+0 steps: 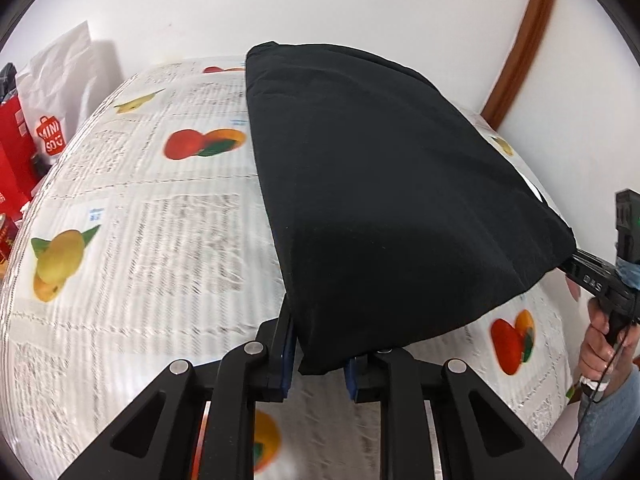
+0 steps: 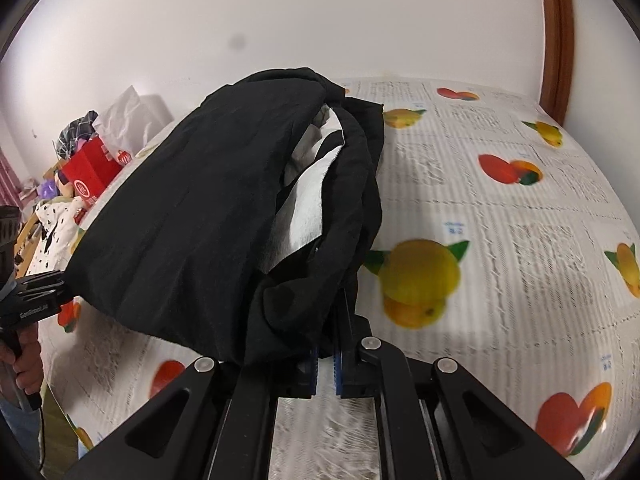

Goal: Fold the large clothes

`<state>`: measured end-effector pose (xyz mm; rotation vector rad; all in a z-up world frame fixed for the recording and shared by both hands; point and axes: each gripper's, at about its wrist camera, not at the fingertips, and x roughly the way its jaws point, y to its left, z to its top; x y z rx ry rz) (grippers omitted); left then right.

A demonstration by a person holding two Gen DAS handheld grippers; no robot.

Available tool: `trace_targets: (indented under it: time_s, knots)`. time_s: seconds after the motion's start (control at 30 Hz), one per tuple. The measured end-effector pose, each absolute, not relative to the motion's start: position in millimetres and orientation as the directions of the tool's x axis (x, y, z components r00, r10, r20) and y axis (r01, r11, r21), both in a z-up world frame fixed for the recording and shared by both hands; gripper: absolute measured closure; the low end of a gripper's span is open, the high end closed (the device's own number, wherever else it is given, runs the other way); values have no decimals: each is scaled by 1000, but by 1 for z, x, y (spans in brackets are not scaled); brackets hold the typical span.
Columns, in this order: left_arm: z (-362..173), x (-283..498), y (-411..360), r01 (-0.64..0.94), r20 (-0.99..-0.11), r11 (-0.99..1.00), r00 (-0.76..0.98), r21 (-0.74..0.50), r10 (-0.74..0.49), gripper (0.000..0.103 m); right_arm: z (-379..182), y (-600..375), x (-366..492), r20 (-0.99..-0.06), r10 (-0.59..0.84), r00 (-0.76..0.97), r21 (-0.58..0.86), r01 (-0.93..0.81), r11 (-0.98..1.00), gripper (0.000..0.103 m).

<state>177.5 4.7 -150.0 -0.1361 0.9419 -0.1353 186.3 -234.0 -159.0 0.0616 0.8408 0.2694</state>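
Starting at the far left of the left wrist view, a white Miniso bag (image 1: 60, 92) and a red box (image 1: 14, 148) stand against the white wall (image 1: 320, 4), beside a surface spread with a fruit-print cloth (image 1: 140, 220); whether that surface is a bed or a bench cannot be told. Near the bottom centre, the left claw (image 1: 318, 364) is clamped on the near corner of the black garment (image 1: 380, 200), its blue pads pressing the fabric from either side. From there the garment stretches up and away as a taut dark sheet, its far edge lying on the cloth near the wall. At the right edge, the right claw (image 1: 576, 264) bites the garment's right corner, with the person's right hand (image 1: 600, 344) around its handle. A brown wooden frame (image 1: 528, 40) curves up the wall at far right. In the right wrist view, the left claw (image 2: 60, 280) grips the garment's left edge at the left side, with clutter piled far behind it. At the centre the garment hangs bunched, showing a white inner layer (image 2: 308, 200), and the right claw is shut on a fold at the near bottom.
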Motion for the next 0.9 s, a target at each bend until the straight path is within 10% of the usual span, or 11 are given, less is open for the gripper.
trace_targets:
  time_s: [0.73, 0.9]
  knots:
    - [-152, 173, 22, 55, -779, 977, 595, -206, -197, 69, -106, -181, 226, -688, 256, 679, 131, -231, 964, 71]
    - [-152, 176, 17, 53, -788, 984, 592, -172, -170, 69, -125, -173, 256, -731, 248, 636, 141, -215, 966, 99]
